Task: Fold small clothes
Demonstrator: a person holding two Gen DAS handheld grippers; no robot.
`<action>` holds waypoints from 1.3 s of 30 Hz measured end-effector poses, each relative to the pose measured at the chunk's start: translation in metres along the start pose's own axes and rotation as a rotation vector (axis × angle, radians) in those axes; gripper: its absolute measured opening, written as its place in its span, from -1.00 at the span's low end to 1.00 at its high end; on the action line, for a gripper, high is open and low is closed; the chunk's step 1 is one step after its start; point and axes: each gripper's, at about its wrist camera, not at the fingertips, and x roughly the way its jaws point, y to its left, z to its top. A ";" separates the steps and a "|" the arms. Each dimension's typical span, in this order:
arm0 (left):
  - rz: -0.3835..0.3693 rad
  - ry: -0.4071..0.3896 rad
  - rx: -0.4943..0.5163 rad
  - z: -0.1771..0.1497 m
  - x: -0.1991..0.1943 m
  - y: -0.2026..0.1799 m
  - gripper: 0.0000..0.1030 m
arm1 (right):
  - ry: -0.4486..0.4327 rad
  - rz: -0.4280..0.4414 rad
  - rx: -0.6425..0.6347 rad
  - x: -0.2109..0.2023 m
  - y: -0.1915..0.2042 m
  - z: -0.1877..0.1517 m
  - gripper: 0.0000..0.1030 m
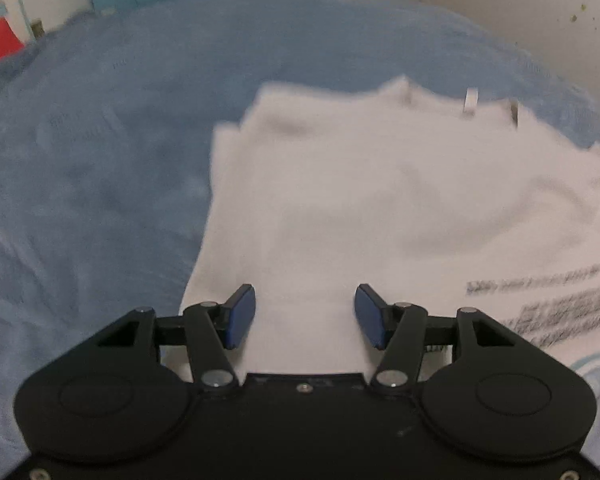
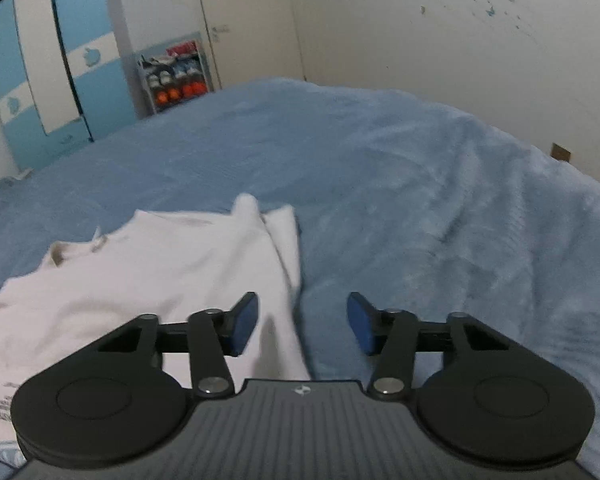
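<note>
Left wrist view: left claw (image 1: 305, 316) spread wide, blue pads (image 1: 242, 318) well apart, nothing between them, hovering over the near hem of a white T-shirt (image 1: 340, 184). Shirt lying on the blue fleece blanket (image 1: 100, 160) of the bed, partly folded, left side tucked in with layered edges at the far left corner, collar at the far end with a small tag (image 1: 470, 100) sticking up. Blurred dark printed lettering (image 1: 548, 296) across the fabric at lower right. Right wrist view: right claw (image 2: 302, 322) also gaping, holding nothing, poised above the shirt's right edge, left pad (image 2: 244, 326) over white cloth (image 2: 160, 272), right pad over bare blanket (image 2: 420, 200). Sleeve (image 2: 284, 232) folded along that right edge, bunched into a small peak at the far end. Beyond the bed, a blue-and-white wardrobe (image 2: 52, 64) and a small shelf rack (image 2: 178, 80) with orange items against the wall.
</note>
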 end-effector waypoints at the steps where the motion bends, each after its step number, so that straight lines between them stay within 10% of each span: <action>1: -0.004 -0.015 -0.010 -0.003 0.003 0.002 0.17 | 0.022 -0.003 -0.006 0.002 0.003 -0.004 -0.05; 4: 0.008 -0.019 -0.029 0.000 0.004 0.000 0.18 | 0.188 -0.064 -0.064 0.035 0.015 -0.016 -0.07; 8: 0.066 0.008 0.017 0.016 -0.014 -0.022 0.14 | 0.169 -0.076 0.025 0.028 0.019 -0.007 -0.27; 14: -0.091 -0.072 0.058 0.027 -0.046 -0.054 0.14 | 0.114 0.025 -0.109 -0.005 0.074 0.004 -0.30; 24: -0.163 0.073 0.040 0.009 -0.003 -0.089 0.15 | 0.177 0.203 -0.223 0.004 0.144 -0.029 -0.23; 32: -0.209 0.084 0.026 0.011 -0.008 -0.081 0.15 | -0.035 0.006 -0.222 -0.024 0.127 -0.013 -0.29; 39: -0.173 0.072 0.077 0.010 0.000 -0.087 0.15 | 0.082 0.041 -0.332 0.009 0.126 -0.029 0.23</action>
